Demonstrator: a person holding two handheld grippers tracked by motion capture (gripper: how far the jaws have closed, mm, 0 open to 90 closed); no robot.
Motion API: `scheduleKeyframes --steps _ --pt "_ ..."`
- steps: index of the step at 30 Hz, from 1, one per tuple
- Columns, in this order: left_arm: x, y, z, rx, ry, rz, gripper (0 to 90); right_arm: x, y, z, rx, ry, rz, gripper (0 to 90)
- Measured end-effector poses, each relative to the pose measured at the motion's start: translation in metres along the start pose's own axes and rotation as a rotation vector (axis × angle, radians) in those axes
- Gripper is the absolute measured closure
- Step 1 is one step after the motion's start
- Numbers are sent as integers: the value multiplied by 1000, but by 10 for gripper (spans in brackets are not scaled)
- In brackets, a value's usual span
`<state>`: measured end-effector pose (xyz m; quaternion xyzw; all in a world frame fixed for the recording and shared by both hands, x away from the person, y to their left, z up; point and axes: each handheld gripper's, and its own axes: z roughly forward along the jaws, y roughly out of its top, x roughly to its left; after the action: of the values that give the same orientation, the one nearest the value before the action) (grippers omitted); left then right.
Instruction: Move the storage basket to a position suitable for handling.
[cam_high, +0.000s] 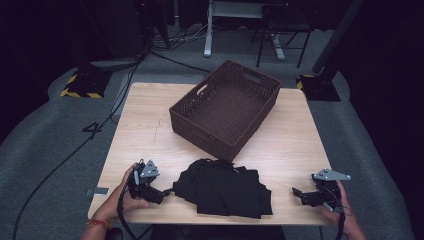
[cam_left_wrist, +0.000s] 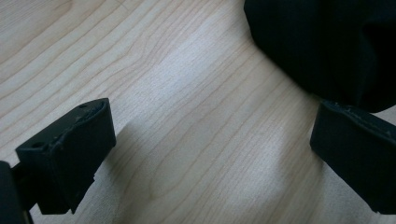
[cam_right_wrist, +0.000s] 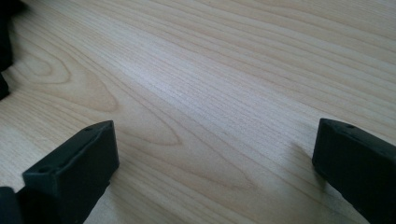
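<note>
Black left tool (cam_high: 167, 192) and right tool (cam_high: 296, 192), grey plates, trailing cables.

The table (cam_high: 150, 125) is seen from high on the person's side, looking forward and down — basket (cam_high: 225, 107) beyond. The wood is skimmed closely by both gripper views; the black cloth (cam_left_wrist: 322, 42) is shared by the high and left gripper views.

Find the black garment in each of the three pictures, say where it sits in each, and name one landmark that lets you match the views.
High view: the black garment lies folded at the table's near edge, between the grippers, in front of the wicker basket.
Left gripper view: it takes up the top right corner, just beyond the right jaw.
Right gripper view: a dark sliver at the far left edge, probably its edge.
Shared landmark: the light wood tabletop.
</note>
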<state>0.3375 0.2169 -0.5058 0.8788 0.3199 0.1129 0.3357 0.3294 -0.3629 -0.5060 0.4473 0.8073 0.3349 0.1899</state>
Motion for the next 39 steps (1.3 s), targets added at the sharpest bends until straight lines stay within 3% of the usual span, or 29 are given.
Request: scheduleKeyframes --steps 5,7,9,11,12,14,18,21,22,23,27,32,33,39 --pt "-6 1 -1 6 -23 28 8 0 0 0 2 11 -9 7" --pt "-9 0 -5 -10 -40 47 168 0 0 -1 7 22 -18 14" --pt "-12 -1 -7 -14 -43 58 185 0 2 -1 11 18 -8 44" --pt "-14 -1 -7 -24 -60 40 170 0 4 -1 2 20 -7 134" --pt "-15 0 -8 -23 -63 39 170 0 4 -1 2 20 -7 134" --pt "-21 4 -9 -35 -47 41 160 3 6 -2 -6 24 -13 223" --pt "-34 13 -10 -73 -82 48 159 11 11 -2 -19 27 -30 200" --pt "-40 18 -8 -90 -106 55 161 21 20 -3 -34 52 -53 197" --pt "-42 20 -5 -88 -107 60 168 32 26 -5 -48 75 -82 197" --pt "-44 22 -3 -83 -108 69 168 32 26 -5 -48 75 -82 197" --pt "-51 28 8 -66 -119 96 199 56 38 -9 -77 116 -133 201" --pt "-56 34 16 -65 -113 106 221 84 51 -13 -113 179 -183 206" --pt "-56 35 18 -65 -112 108 221 92 55 -14 -129 211 -188 206" --pt "-59 39 26 -63 -126 100 218 112 62 -11 -134 260 -223 203"
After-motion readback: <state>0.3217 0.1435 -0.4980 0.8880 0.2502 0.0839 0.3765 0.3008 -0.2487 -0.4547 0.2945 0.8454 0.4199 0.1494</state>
